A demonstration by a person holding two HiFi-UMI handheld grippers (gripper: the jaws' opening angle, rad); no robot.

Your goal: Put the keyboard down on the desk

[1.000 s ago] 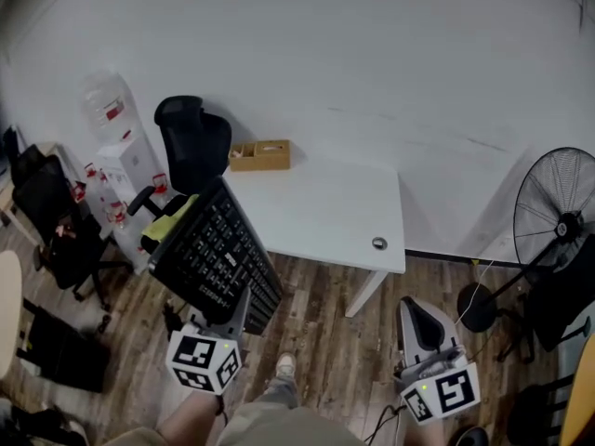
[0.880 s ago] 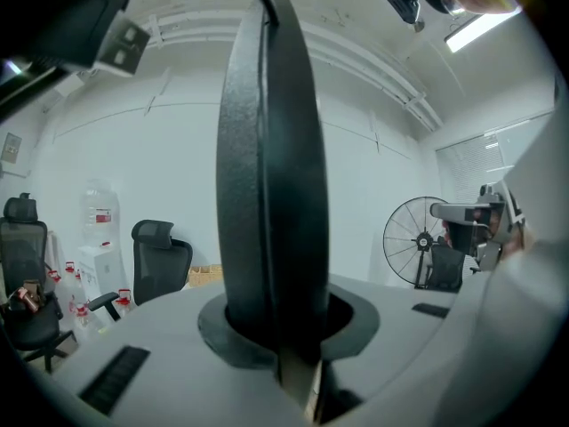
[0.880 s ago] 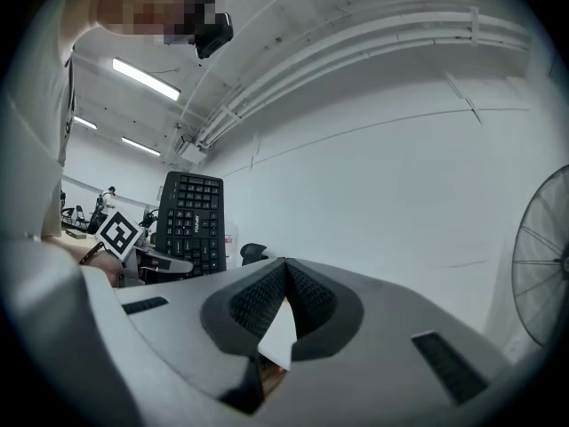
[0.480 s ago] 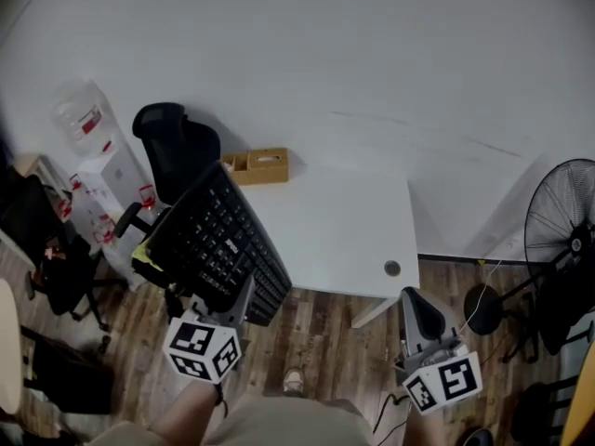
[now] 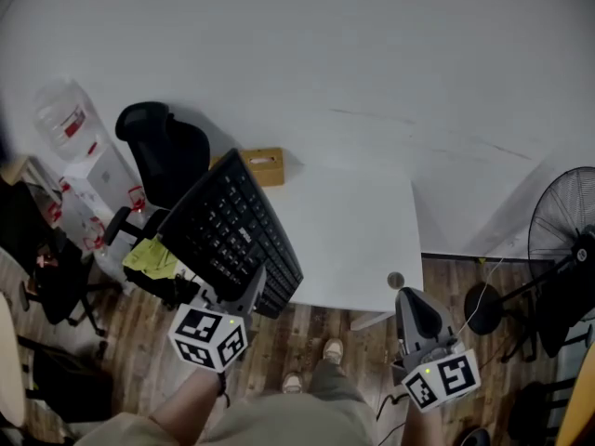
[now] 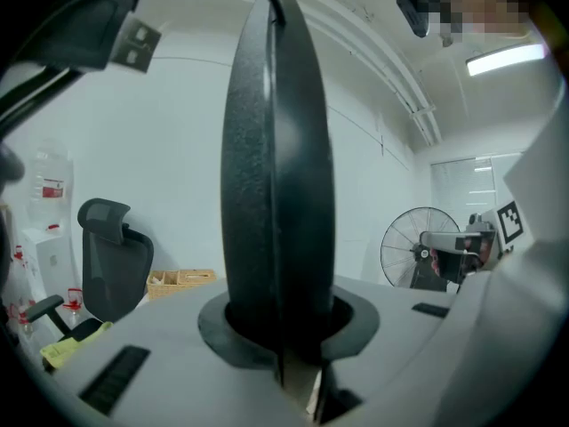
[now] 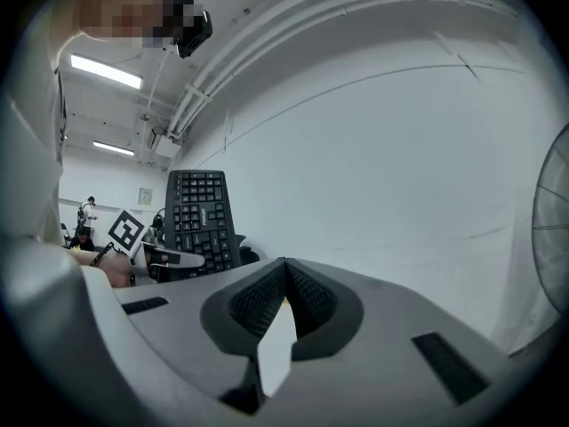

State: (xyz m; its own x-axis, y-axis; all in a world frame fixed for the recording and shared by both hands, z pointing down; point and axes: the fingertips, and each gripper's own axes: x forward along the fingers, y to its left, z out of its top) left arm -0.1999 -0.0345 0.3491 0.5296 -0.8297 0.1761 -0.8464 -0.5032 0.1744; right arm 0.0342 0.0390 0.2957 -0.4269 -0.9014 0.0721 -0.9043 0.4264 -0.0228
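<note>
No word or number here can be read. The keyboard (image 5: 232,235) carries white legends on its keys and a small pale mark among them, all too small to make out. The water bottle (image 5: 63,119) wears a red label, its print blurred. Red tags on the water dispenser (image 5: 112,179) are just as unreadable. The left cube (image 5: 207,336) and right cube (image 5: 442,379) show black-and-white square markers: patterns only, no letters.
</note>
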